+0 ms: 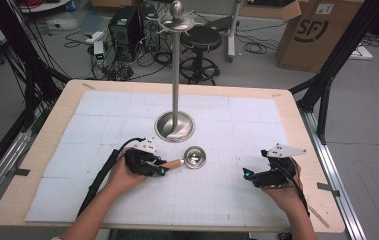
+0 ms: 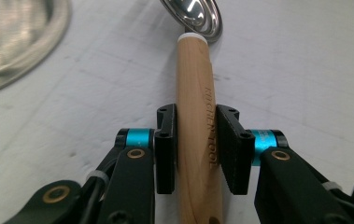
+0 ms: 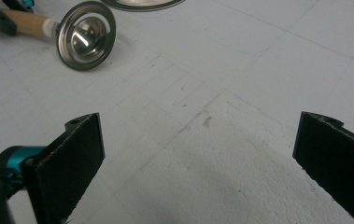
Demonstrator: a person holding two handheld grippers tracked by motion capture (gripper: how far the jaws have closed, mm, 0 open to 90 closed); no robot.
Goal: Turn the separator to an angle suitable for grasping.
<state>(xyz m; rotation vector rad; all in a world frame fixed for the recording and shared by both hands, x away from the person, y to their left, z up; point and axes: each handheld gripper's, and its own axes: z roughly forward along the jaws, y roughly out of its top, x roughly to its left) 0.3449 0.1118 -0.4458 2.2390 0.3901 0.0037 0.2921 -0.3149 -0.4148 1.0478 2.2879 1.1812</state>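
In the high view, the left gripper [image 1: 161, 166] is clamping the wooden handle of the ladle [image 1: 189, 159], which is lying flat on the mat [image 1: 102, 120] with its bowl just beyond the jaw tips, near the stand [image 1: 175, 122]; the right gripper [image 1: 247, 175] is resting well off to the side. In the left gripper view, both pads are pressing the handle [image 2: 197, 116], so the grasp is judged complete, with lifting and hanging on the stand remaining. In the right gripper view, the right jaws are standing wide apart and empty, the ladle lying far ahead to their left.
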